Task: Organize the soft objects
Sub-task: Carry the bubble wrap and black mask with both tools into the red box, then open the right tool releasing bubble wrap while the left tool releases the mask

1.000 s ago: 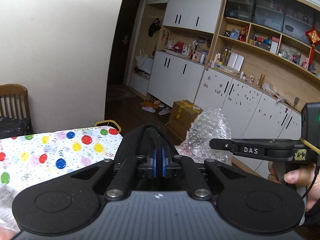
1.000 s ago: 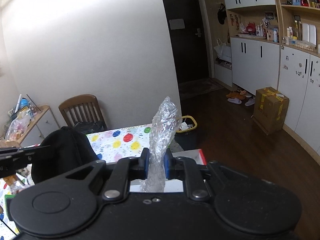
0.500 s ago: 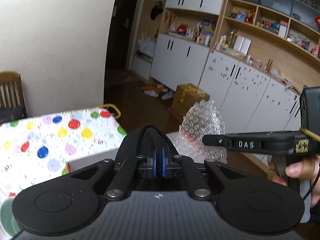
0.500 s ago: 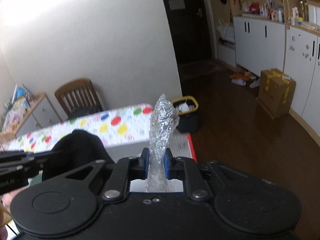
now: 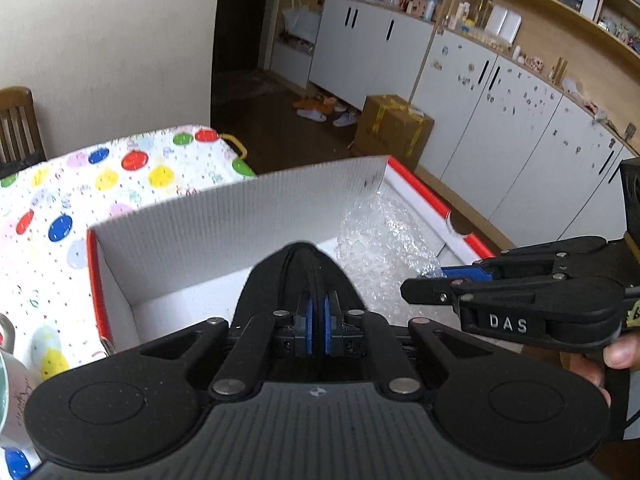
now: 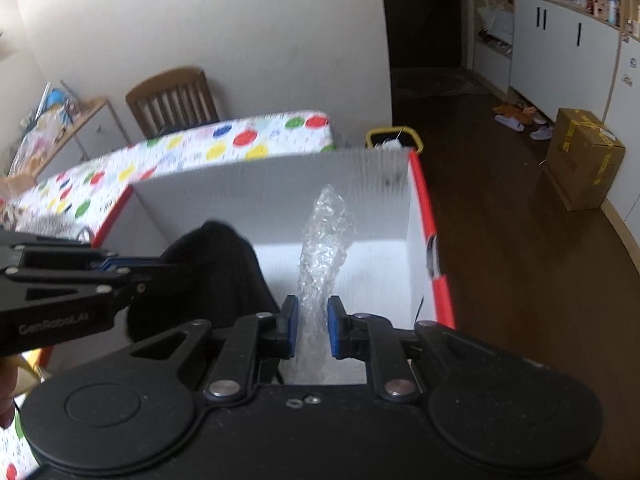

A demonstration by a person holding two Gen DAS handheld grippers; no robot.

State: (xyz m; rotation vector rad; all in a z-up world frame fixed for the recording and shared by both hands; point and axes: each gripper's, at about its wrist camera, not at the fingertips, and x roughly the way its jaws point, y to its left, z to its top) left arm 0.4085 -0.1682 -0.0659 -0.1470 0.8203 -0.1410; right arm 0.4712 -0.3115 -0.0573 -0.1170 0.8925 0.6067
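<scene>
My left gripper [image 5: 318, 320] is shut on a black soft fabric item [image 5: 298, 268] and holds it over an open white box with red edges [image 5: 240, 208]. The black item also shows in the right wrist view [image 6: 216, 272], with the left gripper [image 6: 120, 268] at the left. My right gripper [image 6: 312, 328] is over the same box [image 6: 272, 196], its blue pads a little apart around a strip of clear bubble wrap [image 6: 324, 248]. In the left wrist view the bubble wrap [image 5: 380, 240] hangs into the box's right side from the right gripper [image 5: 452, 272].
The box stands on a table with a polka-dot cloth [image 5: 80, 184]. A mug [image 5: 8, 380] sits at the left edge. A wooden chair [image 6: 172, 100], a yellow-rimmed bin [image 6: 394, 140] and a cardboard box on the floor [image 6: 584, 156] lie beyond the table.
Both grippers have tilted down and moved over the open box with their loads. The right gripper's pads have spread slightly around the bubble wrap.
</scene>
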